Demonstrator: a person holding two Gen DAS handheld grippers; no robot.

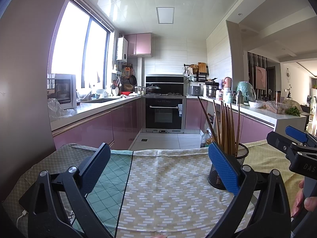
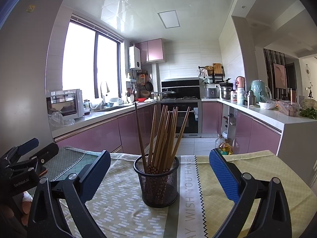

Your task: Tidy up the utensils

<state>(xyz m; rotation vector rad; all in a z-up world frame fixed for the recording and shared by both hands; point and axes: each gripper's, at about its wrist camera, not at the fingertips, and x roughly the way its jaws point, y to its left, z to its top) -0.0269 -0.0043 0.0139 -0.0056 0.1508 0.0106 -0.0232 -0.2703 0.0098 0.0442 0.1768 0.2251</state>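
On cloth-covered table (image 2: 247,170), centre of right wrist view: black mesh holder (image 2: 158,186), upright, packed with wooden chopsticks (image 2: 162,136) fanning outward, one leaning far left. Nothing between holder and right gripper (image 2: 159,176); fingers spread wide to either side of it, grasping nothing, not touching mesh.

From left wrist view: same holder (image 1: 235,164) off to the right, partly hidden behind blue pad of own right finger (image 1: 222,166). Left gripper (image 1: 158,168) likewise released, jaws wide, only bare patterned cloth (image 1: 168,180) between them. Other gripper intruding at right edge, held by a hand (image 1: 303,202), pads apart.

Writing: "WISH YOU HAVE" printed along white strip of cloth (image 2: 188,196), partly cut off. "GenRobot.AI" on body of left gripper seen at left edge of right wrist view. "DAS" on neighbouring gripper body, remainder out of frame.

Beyond table edge: cooking-oil bottle (image 2: 224,146) on floor, purple cabinets (image 2: 95,136), built-in oven (image 1: 164,114), countertop oven (image 2: 67,104) by window, wok (image 2: 168,93) on hob, rice cooker (image 2: 212,92), wall boiler (image 2: 135,57). Yellow sticker and label high on fridge side, unreadable.
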